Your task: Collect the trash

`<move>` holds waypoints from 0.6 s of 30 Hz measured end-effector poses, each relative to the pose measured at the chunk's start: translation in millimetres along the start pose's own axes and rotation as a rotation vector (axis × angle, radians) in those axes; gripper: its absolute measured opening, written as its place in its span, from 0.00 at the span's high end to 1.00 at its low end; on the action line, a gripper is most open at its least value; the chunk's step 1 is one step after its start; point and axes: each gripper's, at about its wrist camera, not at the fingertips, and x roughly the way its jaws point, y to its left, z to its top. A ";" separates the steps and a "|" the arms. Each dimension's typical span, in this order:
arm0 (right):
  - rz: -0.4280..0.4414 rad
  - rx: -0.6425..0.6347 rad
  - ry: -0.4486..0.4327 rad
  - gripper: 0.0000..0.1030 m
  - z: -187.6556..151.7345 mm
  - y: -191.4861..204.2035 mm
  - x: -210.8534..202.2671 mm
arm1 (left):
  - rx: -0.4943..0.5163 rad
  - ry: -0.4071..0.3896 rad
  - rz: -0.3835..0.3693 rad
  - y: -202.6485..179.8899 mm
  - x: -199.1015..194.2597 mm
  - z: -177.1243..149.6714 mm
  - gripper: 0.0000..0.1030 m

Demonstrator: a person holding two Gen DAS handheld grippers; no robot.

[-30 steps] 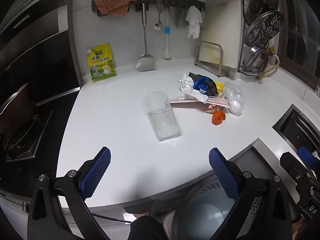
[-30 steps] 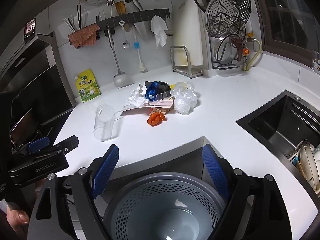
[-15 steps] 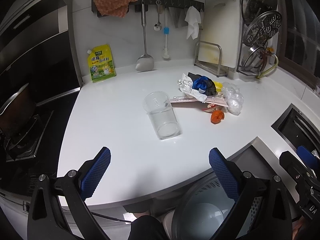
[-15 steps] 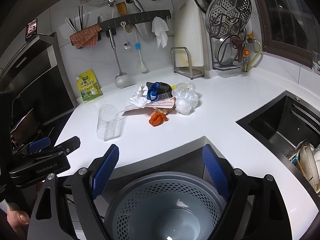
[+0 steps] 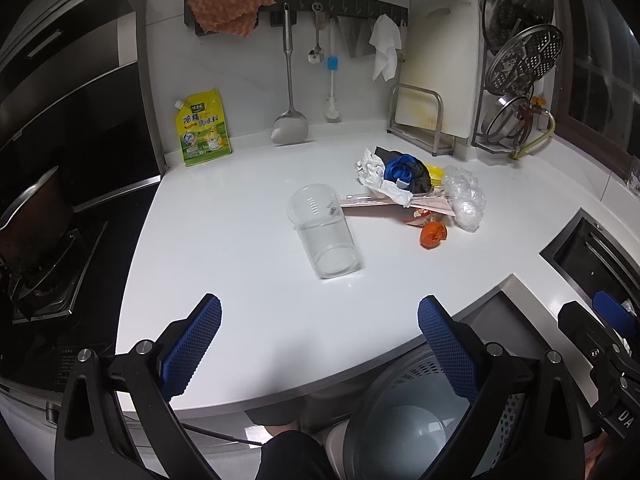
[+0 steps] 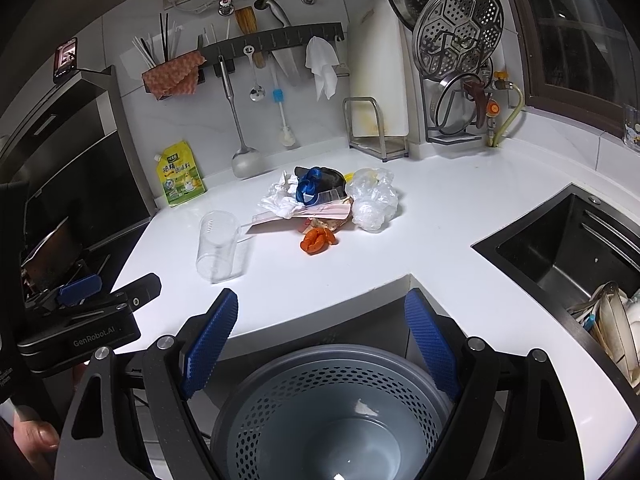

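Observation:
A heap of trash (image 5: 416, 188) lies on the white counter: crumpled white paper, a blue and black wad, a clear plastic bag (image 5: 466, 198), a pink flat wrapper and an orange scrap (image 5: 433, 234). It also shows in the right wrist view (image 6: 320, 200). A clear plastic cup (image 5: 326, 232) lies on its side left of the heap, also in the right wrist view (image 6: 218, 246). A grey perforated bin (image 6: 336, 408) stands below the counter's edge. My left gripper (image 5: 320, 336) is open and empty, near the counter's front edge. My right gripper (image 6: 322, 340) is open and empty above the bin.
A yellow-green pouch (image 5: 203, 128) leans on the back wall. A rail with utensils (image 5: 296, 4) hangs above. A rack with steamer lids (image 5: 520, 64) stands at the back right. A stove with a pot (image 5: 32, 216) is at the left, a sink (image 6: 568, 240) at the right.
Both views have shifted only slightly; the counter things sit a touch lower in the right wrist view. Both grippers stay open and nothing was picked up.

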 end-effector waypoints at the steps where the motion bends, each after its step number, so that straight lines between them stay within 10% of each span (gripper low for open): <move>1: 0.000 0.000 0.000 0.21 -0.5 0.0 -0.1 | 0.001 0.001 0.000 -0.2 0.3 0.5 0.06; 18: 0.004 -0.005 -0.014 0.21 -1.0 1.4 -4.3 | 0.009 -0.010 -0.002 -1.7 -4.7 -2.6 0.06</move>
